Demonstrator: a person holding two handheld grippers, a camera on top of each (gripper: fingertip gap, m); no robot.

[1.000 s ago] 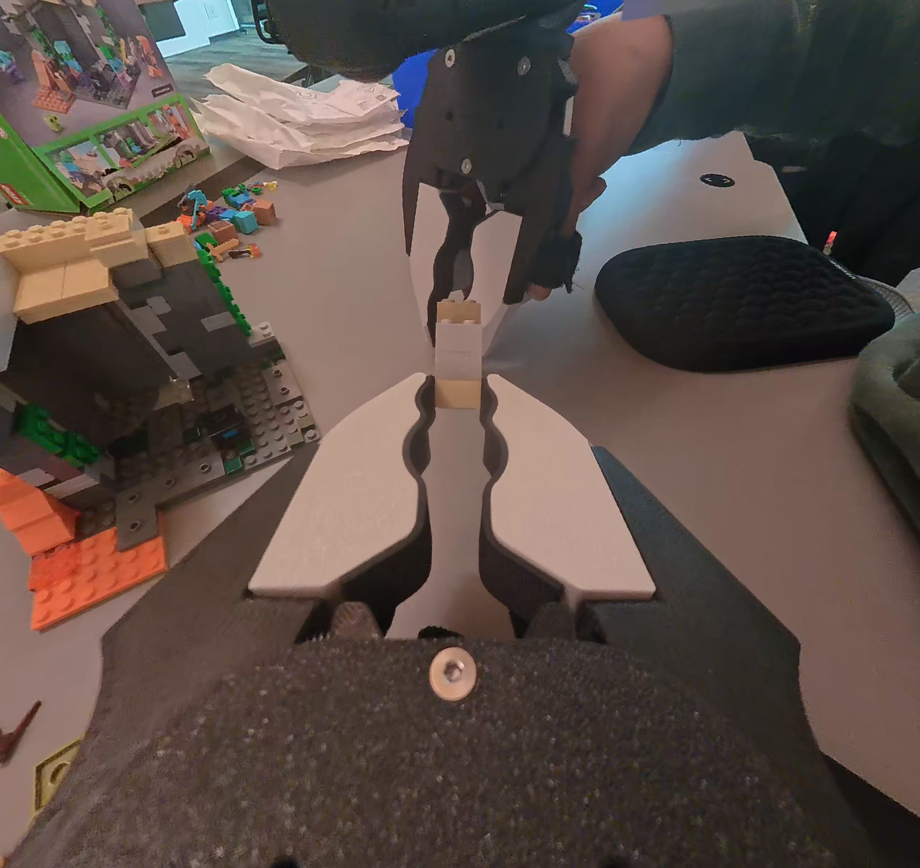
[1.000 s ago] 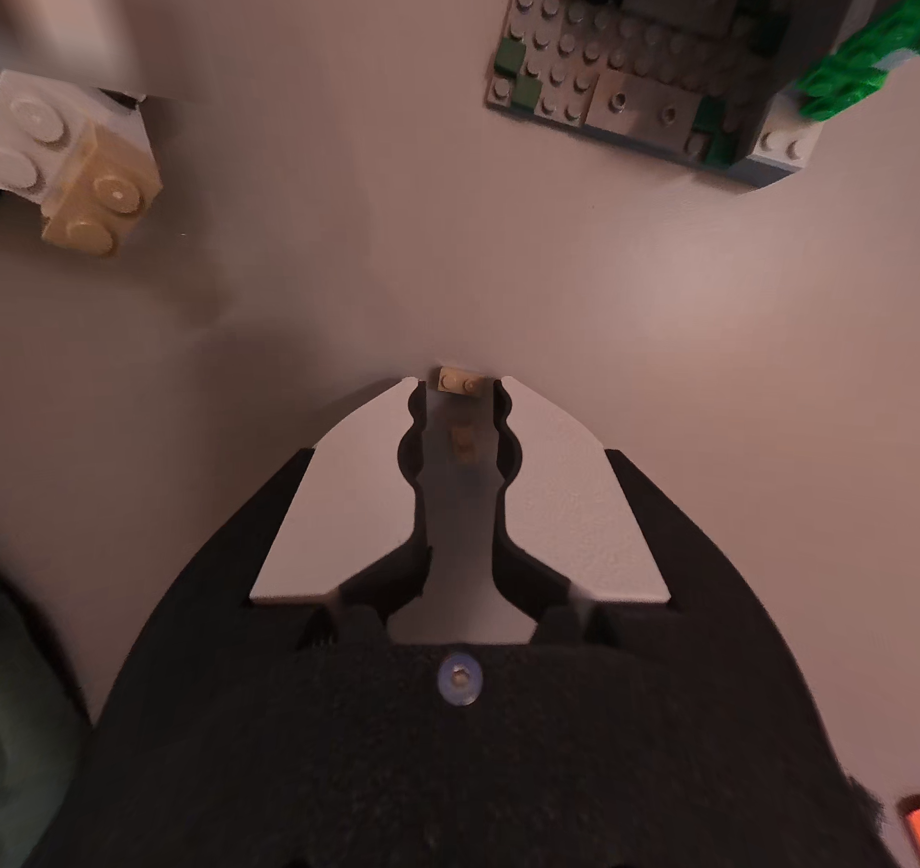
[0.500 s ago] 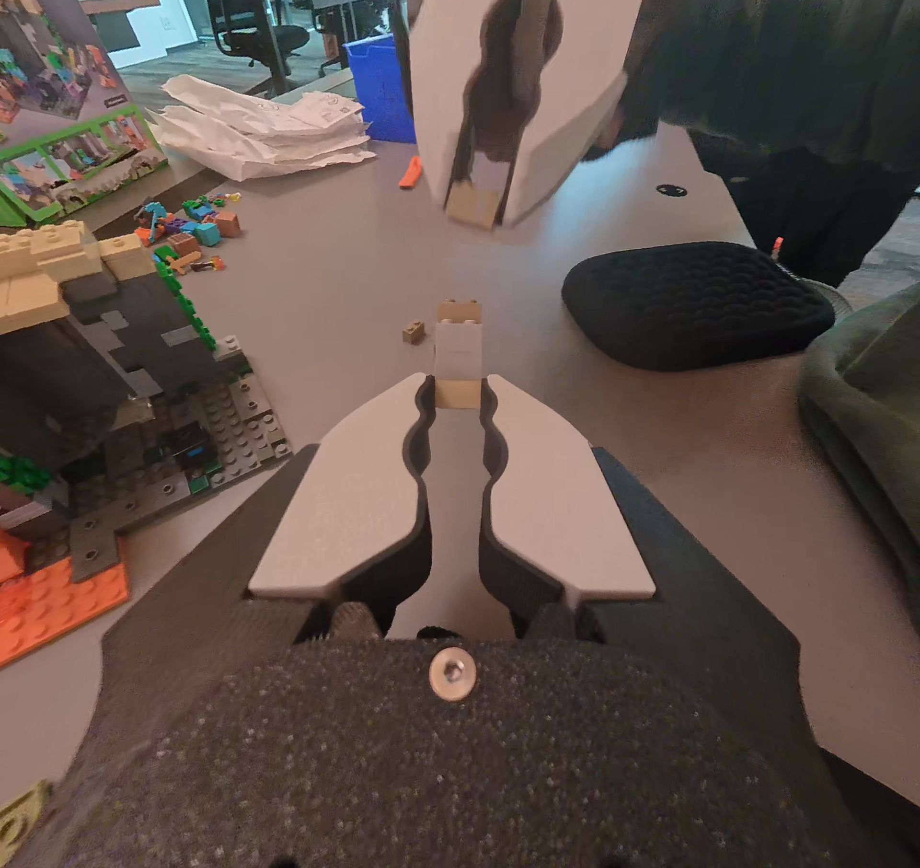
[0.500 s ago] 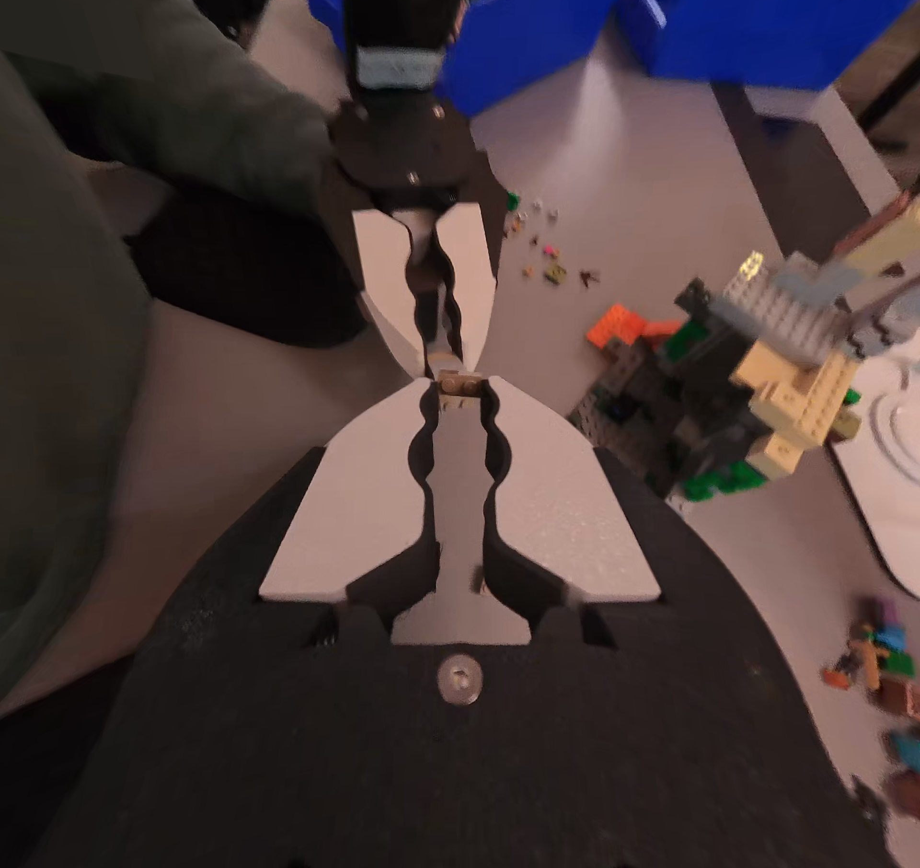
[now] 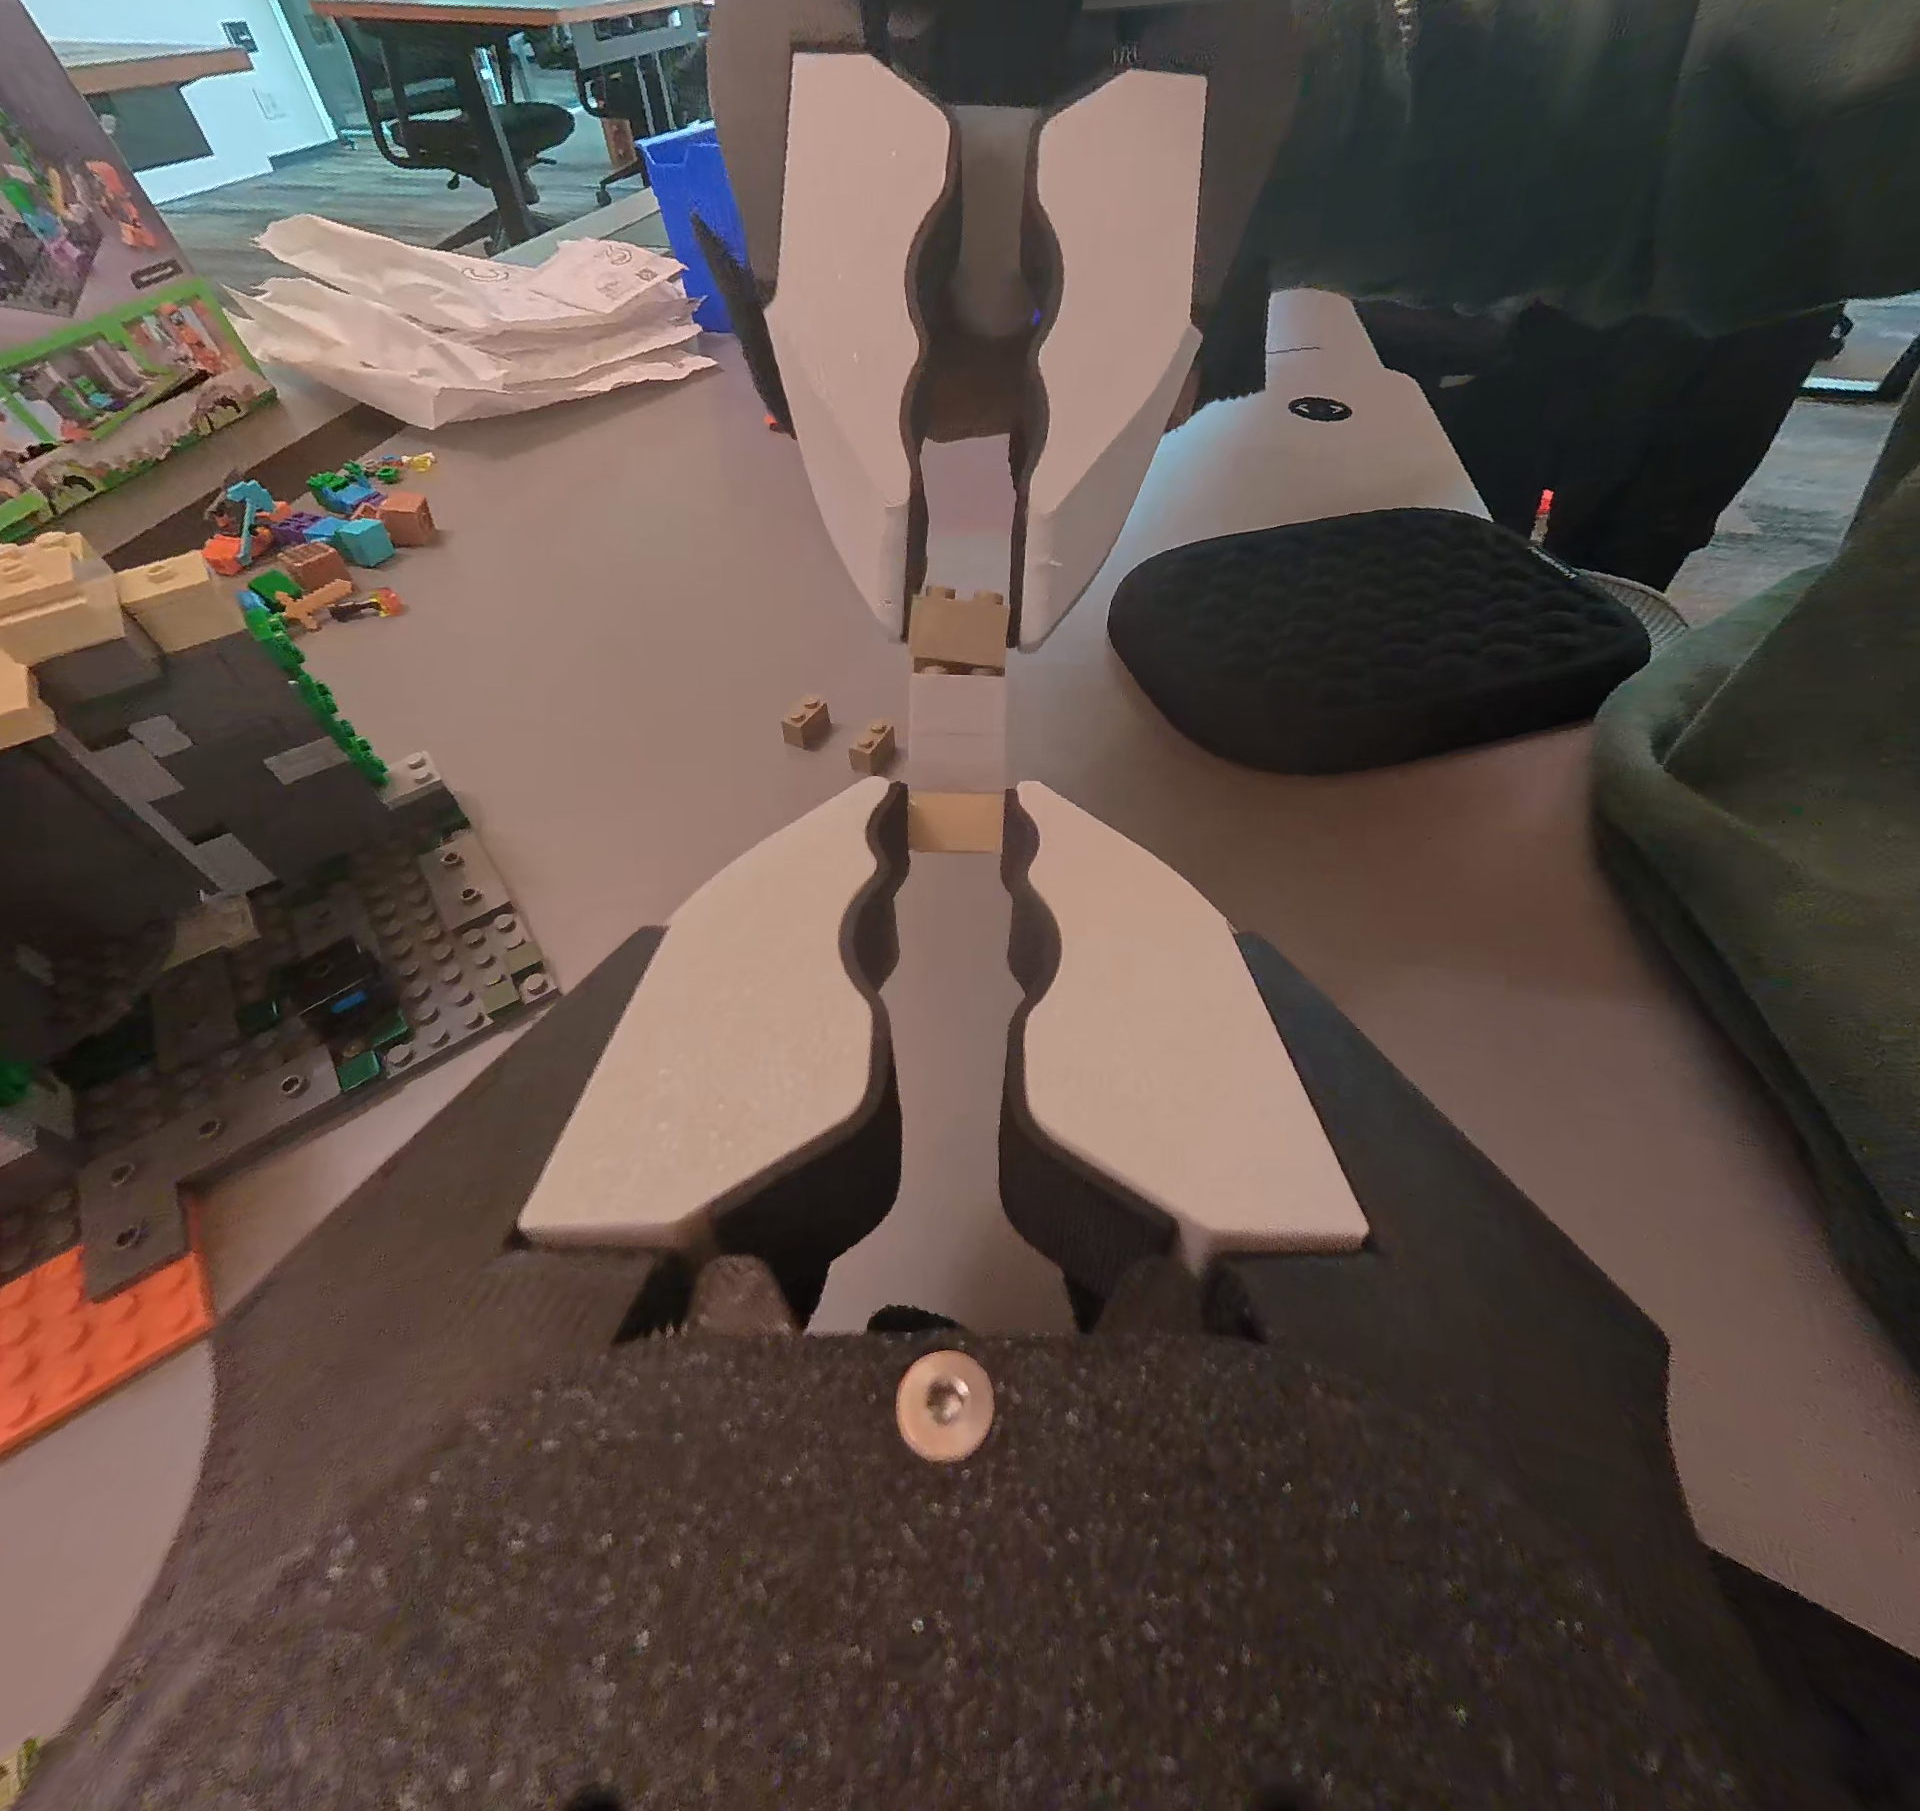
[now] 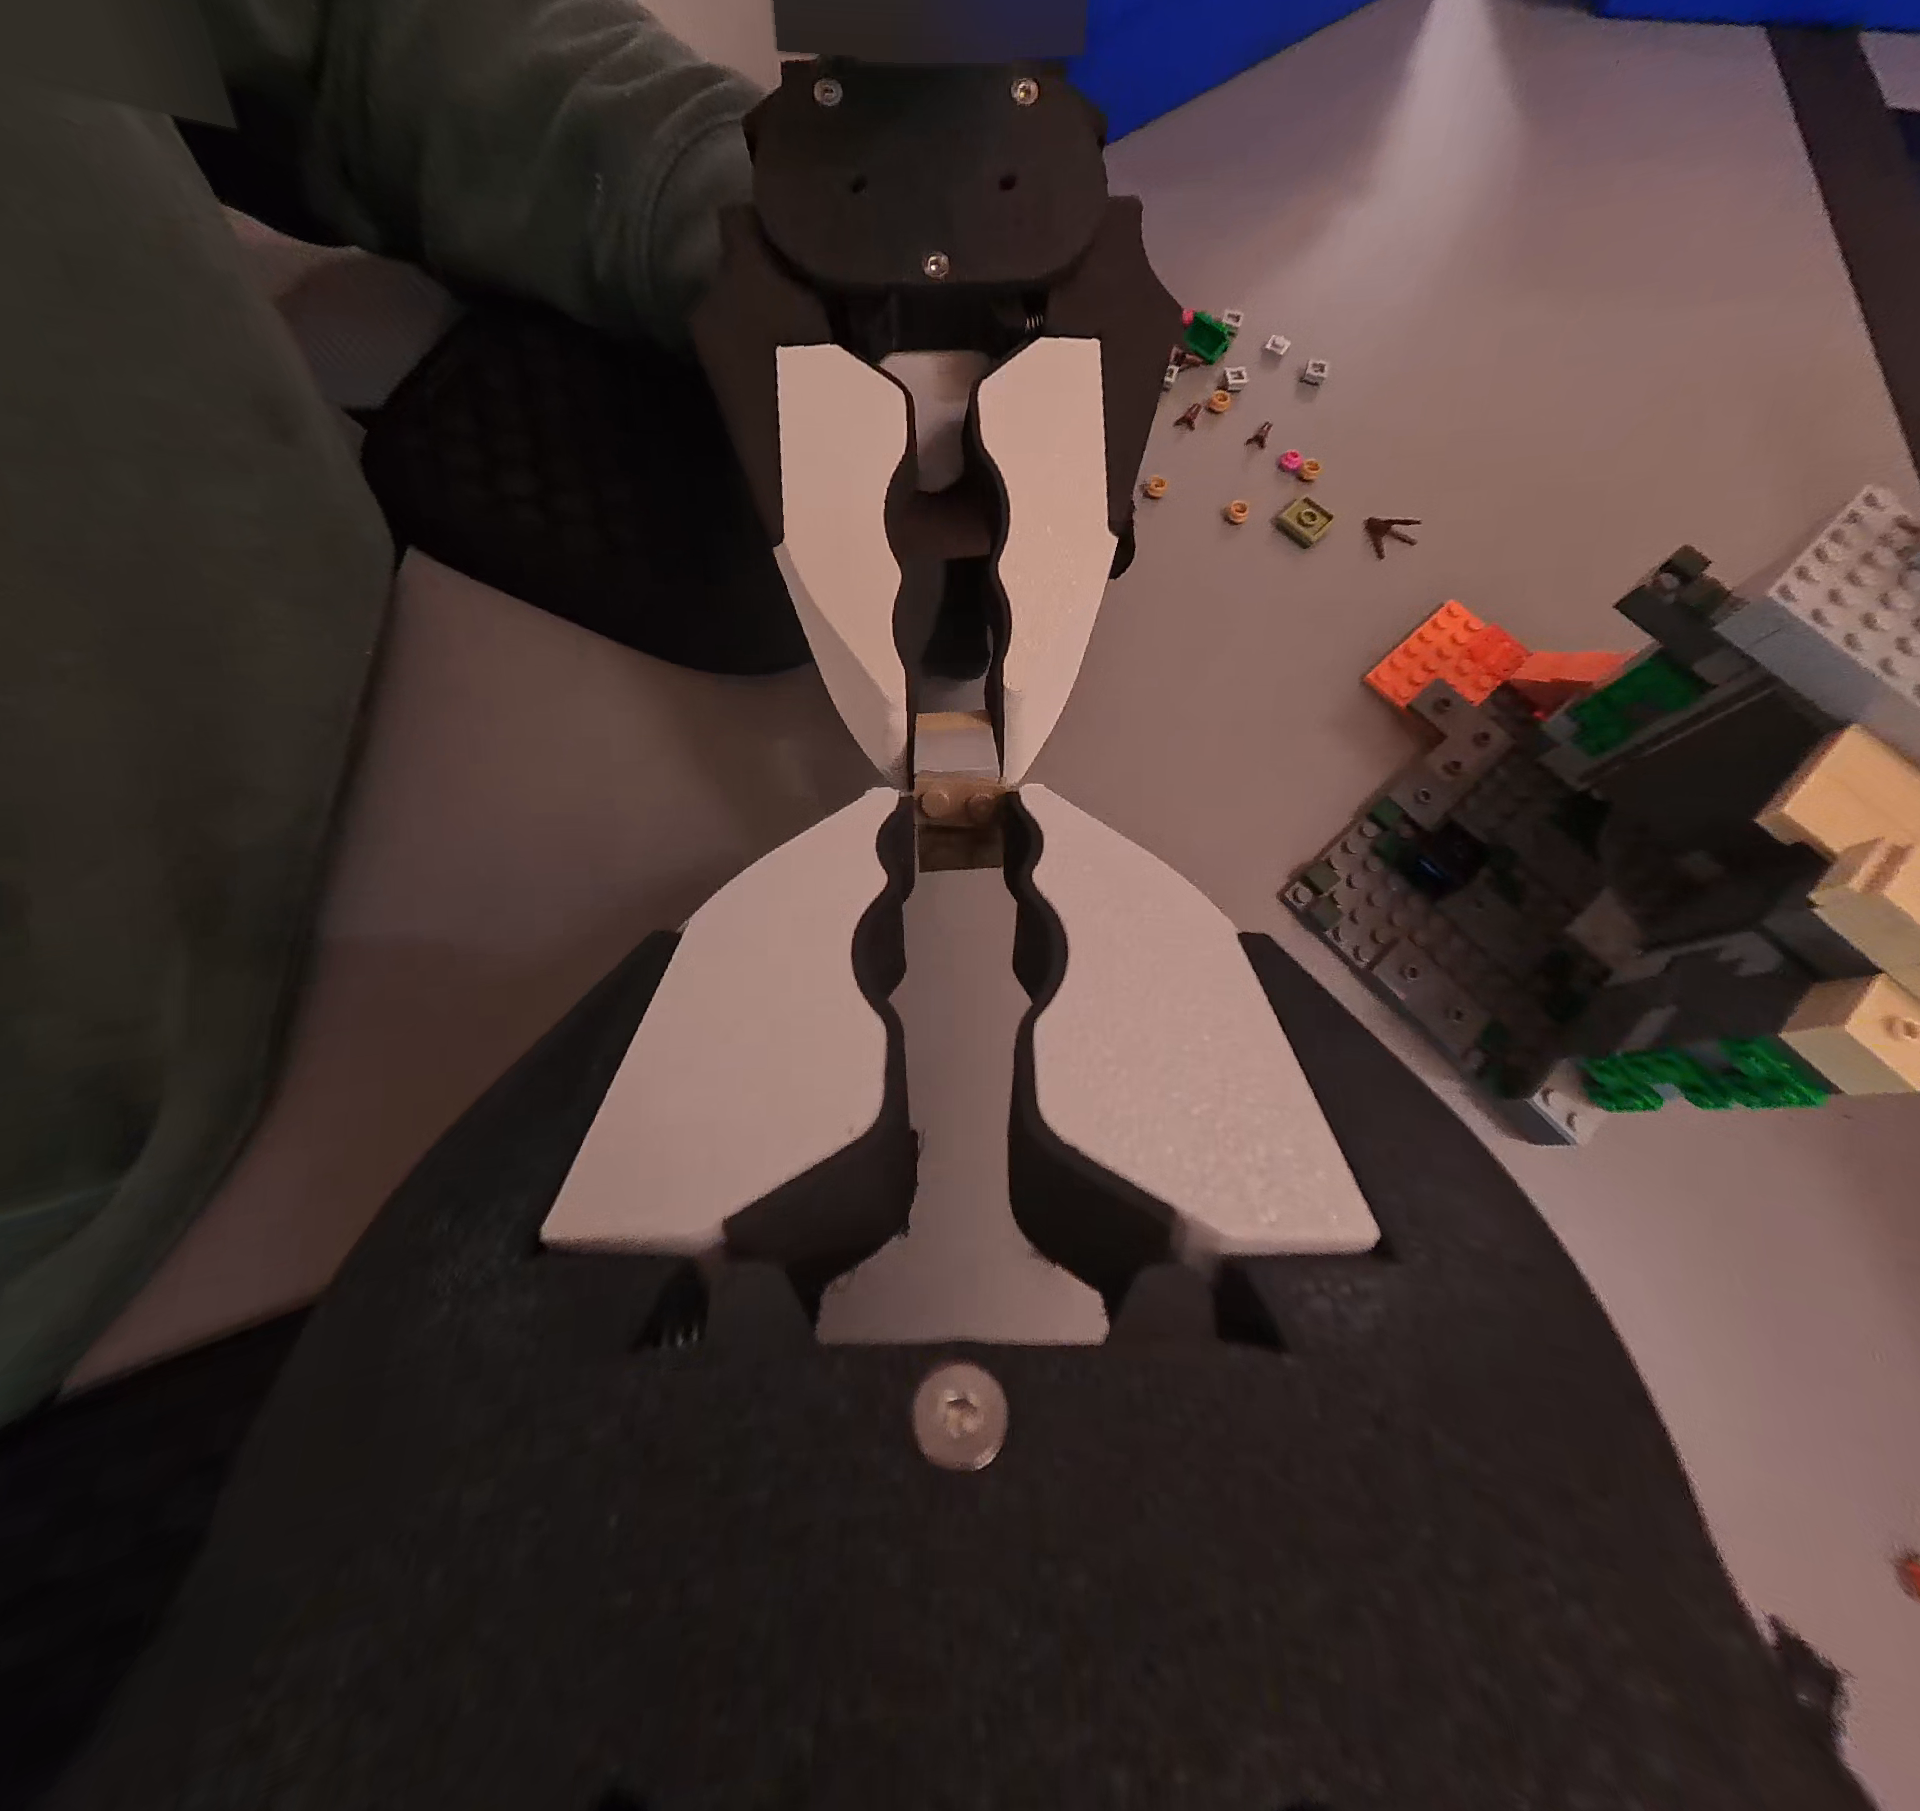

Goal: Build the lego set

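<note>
Above the desk (image 5: 623,618), mid-air: both grippers meet tip to tip.
Left gripper (image 5: 956,805): clamped on brick stack (image 5: 957,743).
Right gripper (image 6: 958,805): clamped on tan brick (image 6: 958,811), touching the stack's top.

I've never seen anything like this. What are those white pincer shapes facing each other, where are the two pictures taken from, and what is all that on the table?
No robot here: a person holds a two-finger hand tool in each hand, with a camera on each looking along its fingers. One picture comes from the left gripper, the other from the right gripper, so each also shows the other tool facing it. The left one is shut on a small stack of bricks, tan and white. The right one is shut on a tan brick, held right at the stack's far end. On the grey table sit a half-built Lego model, loose pieces, two small tan bricks, paper bags, the set's box and a black pad.
</note>
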